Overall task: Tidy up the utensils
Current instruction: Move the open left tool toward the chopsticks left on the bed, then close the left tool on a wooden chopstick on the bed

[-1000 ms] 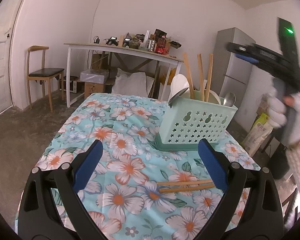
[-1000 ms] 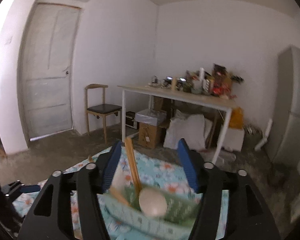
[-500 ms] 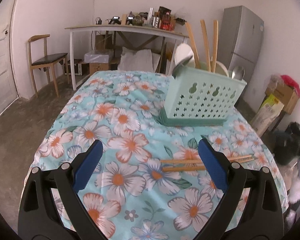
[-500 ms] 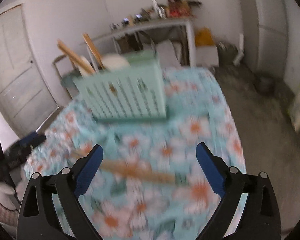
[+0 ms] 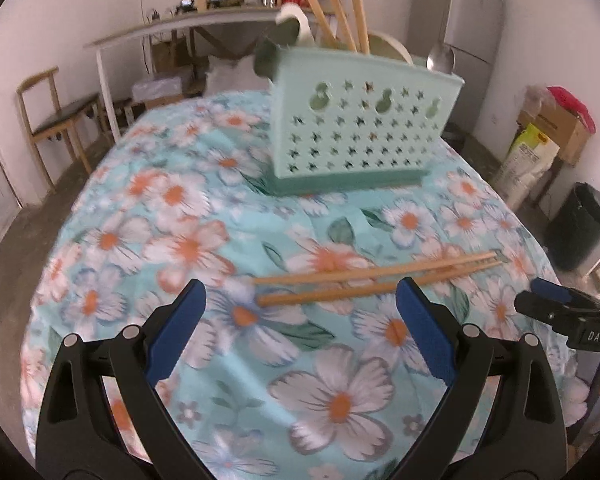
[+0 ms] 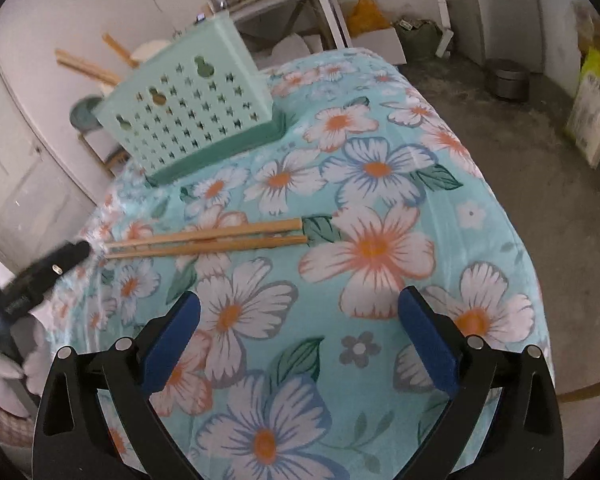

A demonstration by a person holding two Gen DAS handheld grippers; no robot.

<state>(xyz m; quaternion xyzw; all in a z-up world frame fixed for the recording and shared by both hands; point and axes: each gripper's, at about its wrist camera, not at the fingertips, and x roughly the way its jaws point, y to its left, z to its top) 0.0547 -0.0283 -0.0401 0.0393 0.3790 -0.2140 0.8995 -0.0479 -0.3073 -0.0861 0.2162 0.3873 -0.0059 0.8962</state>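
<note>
White walls, a pale door and a bare concrete floor frame the room we work in, with a tall grey refrigerator (image 5: 466, 28) in one corner, a long white work table (image 5: 204, 24) cluttered with small items along the far wall, and a wooden chair with a dark seat (image 5: 58, 114) beside it. Nearer to us stands the table draped in a turquoise cloth printed with large white and orange flowers (image 6: 380, 208), and on it the mint-green plastic utensil holder with star-shaped cut-outs (image 5: 364, 128), already carrying upright wooden chopsticks, a metal spoon and pale ladles. What has changed in the last second is that our right gripper (image 6: 300, 336) has come down from above the holder to the cloth, and its jaws are now spreading to their widest with nothing between them. Our left gripper (image 5: 300, 324) has tipped lower too, its blue pads spread wide and empty. Both now face the pair of loose wooden chopsticks (image 6: 204, 238) lying side by side on the cloth, in front of the holder and apart from it. We judge one delivery finished and this last pair next to be picked up.
</note>
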